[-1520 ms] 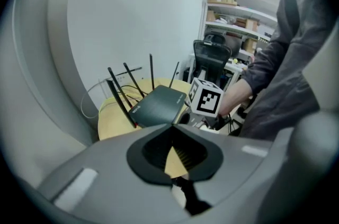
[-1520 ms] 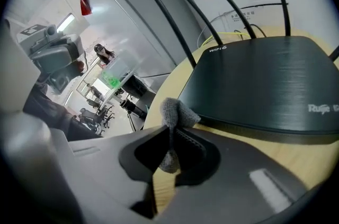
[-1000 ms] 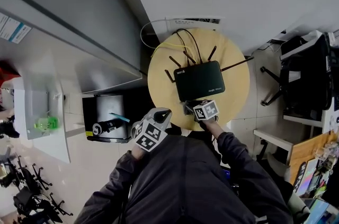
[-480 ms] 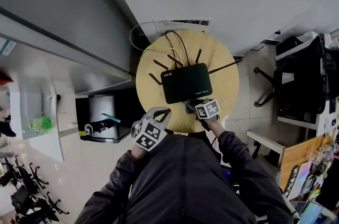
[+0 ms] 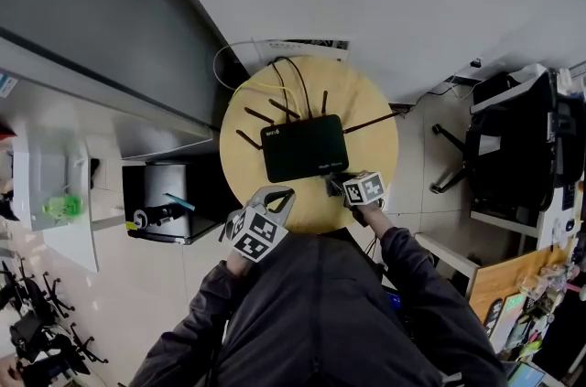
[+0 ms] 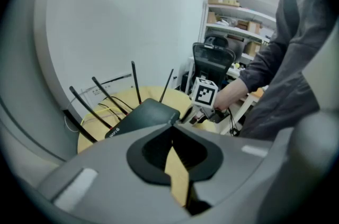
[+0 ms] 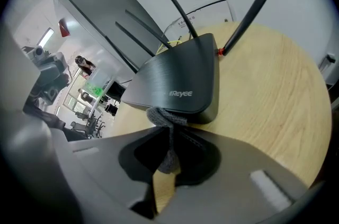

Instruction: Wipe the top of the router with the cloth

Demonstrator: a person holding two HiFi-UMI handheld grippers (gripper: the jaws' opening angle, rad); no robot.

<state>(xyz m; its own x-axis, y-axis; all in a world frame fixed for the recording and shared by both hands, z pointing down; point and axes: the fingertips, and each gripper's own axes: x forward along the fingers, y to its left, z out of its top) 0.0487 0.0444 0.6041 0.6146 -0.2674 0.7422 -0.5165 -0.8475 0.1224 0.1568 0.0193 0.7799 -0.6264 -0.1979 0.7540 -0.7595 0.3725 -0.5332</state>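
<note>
A black router point(image 5: 302, 148) with several thin antennas lies on a round wooden table point(image 5: 371, 138). My right gripper point(image 5: 332, 185) is at the router's near right corner. In the right gripper view the right gripper point(image 7: 168, 130) is shut on a bunched grey cloth point(image 7: 161, 116) that touches the router's point(image 7: 180, 77) front edge. My left gripper point(image 5: 281, 194) hovers at the table's near edge, left of the router's front, shut with nothing in it. In the left gripper view the left gripper point(image 6: 172, 130) faces the router point(image 6: 142, 114) and the right gripper's marker cube point(image 6: 204, 92).
Yellow and black cables point(image 5: 275, 83) run off the table's far side toward a white wall plate point(image 5: 298, 45). A black bin point(image 5: 167, 209) stands on the floor to the left under a grey partition point(image 5: 101, 37). A black office chair point(image 5: 508, 138) stands to the right.
The table and router have slid leftward in the head view as the head turned. The right gripper stays at the router's near edge with the cloth; the left gripper has barely moved.
</note>
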